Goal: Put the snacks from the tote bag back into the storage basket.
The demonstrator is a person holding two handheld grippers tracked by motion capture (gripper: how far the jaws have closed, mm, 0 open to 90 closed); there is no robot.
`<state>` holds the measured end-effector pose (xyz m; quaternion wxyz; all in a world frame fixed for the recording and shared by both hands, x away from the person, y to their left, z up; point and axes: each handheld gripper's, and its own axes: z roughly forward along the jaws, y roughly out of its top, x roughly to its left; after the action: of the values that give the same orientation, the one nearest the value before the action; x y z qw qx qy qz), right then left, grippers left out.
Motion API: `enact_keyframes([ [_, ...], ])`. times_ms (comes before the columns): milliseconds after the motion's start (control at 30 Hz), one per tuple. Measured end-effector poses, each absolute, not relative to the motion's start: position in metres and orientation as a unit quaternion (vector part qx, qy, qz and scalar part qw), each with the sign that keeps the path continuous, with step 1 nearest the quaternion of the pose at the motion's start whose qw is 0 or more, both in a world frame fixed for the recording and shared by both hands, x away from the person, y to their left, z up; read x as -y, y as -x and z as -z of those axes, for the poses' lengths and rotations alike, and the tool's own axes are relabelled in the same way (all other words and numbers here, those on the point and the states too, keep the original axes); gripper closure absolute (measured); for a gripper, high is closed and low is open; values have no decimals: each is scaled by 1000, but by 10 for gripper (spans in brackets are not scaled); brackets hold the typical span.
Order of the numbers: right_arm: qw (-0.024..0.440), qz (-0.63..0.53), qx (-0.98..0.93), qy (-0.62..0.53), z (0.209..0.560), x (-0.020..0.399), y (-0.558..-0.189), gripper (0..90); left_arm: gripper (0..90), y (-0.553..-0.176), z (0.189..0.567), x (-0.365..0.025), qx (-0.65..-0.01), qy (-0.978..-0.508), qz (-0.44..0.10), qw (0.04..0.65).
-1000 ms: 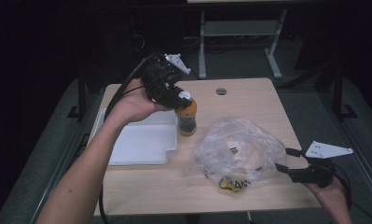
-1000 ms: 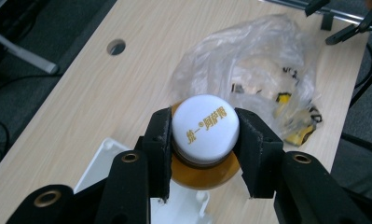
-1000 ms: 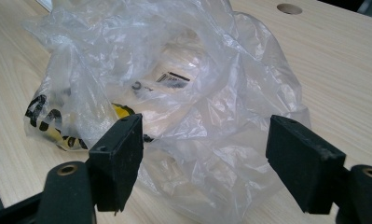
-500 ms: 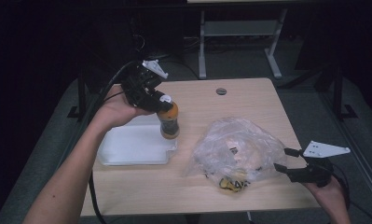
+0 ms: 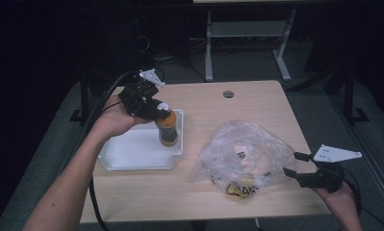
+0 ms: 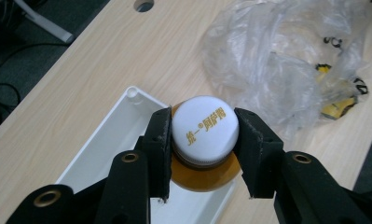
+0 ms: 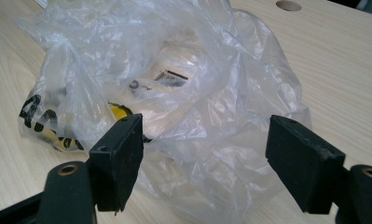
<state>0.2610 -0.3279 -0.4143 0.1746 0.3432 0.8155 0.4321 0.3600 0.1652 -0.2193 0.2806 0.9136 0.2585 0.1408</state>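
An orange drink bottle [image 5: 168, 129] with a white cap [image 6: 205, 126] hangs upright over the right end of a white tray [image 5: 132, 153]. My left gripper [image 5: 157, 109] is shut on the bottle at its cap, one black pad [image 6: 159, 140] on each side. In the left gripper view the bottle [image 6: 203, 175] sits over the tray's corner [image 6: 127, 112]. A crumpled clear plastic bag [image 5: 245, 154] with yellow and black items inside lies on the table's right half. My right gripper [image 5: 291, 164] stands open at the bag's right edge, and the bag [image 7: 174, 93] lies just beyond its pads [image 7: 120, 156].
The wooden table [image 5: 218, 103] has a round cable hole [image 5: 228, 94] near its far edge. A metal stand [image 5: 247, 38] rises behind the table. Dark floor surrounds it. A person's forearms come in from the bottom left and bottom right.
My left gripper has carried the bottle leftward and downward, from beside the bag to over the white tray's right end. The right gripper and the bag have not moved.
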Motion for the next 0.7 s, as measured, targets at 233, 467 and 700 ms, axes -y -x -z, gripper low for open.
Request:
enact_keyframes([
  [233, 174, -427, -819, -343, 416, 326, -264, 269, 592, -362, 234, -173, -269, -912, -140, 276],
  [467, 174, -432, -816, -343, 415, 328, -262, 273, 592, -367, 254, -176, -280, -913, -131, 266],
  [700, 175, -431, -817, -341, 415, 327, -263, 273, 592, -370, 274, -174, -275, -916, -138, 257],
])
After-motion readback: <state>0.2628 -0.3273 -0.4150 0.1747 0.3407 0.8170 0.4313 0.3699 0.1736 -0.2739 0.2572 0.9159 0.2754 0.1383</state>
